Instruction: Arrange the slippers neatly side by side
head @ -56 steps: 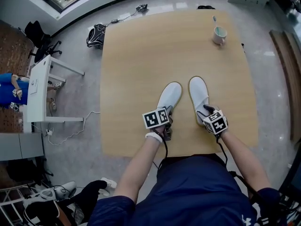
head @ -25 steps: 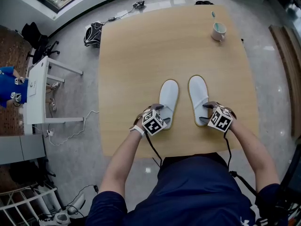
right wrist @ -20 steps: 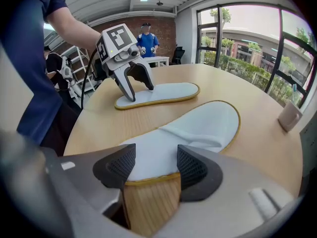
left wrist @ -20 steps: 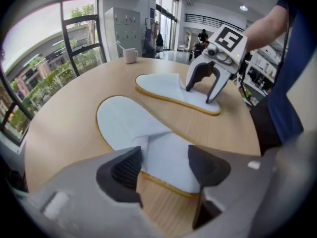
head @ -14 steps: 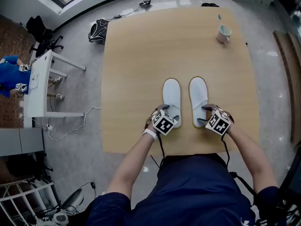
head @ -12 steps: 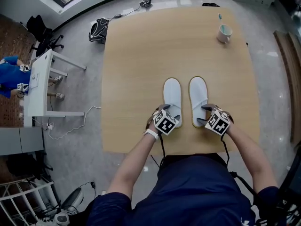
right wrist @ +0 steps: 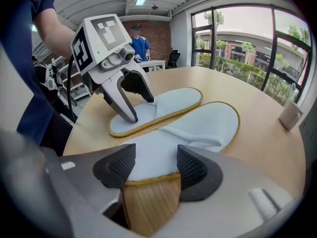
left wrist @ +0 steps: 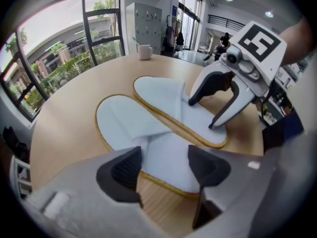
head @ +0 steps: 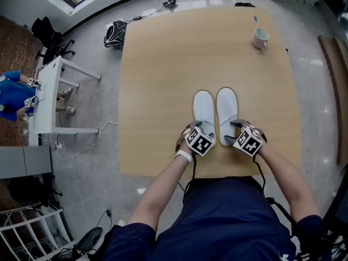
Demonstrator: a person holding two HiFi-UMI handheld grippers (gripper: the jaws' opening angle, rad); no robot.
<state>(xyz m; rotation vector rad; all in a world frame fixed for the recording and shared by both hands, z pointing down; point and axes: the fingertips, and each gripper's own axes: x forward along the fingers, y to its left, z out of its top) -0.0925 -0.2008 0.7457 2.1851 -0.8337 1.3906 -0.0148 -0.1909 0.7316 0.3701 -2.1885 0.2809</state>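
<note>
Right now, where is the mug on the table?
In the head view the mug stands near the far right corner of the table, well beyond the toe of the right slipper.

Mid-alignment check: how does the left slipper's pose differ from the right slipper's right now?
The left slipper ends its toe slightly short of the right slipper. The left slipper seems angled a little, so the toes part while the inner edges meet farther back; the right slipper lies straighter. Both are white with yellow trim, toes pointing the same way, each heel between open tongs: left gripper and right gripper.
</note>
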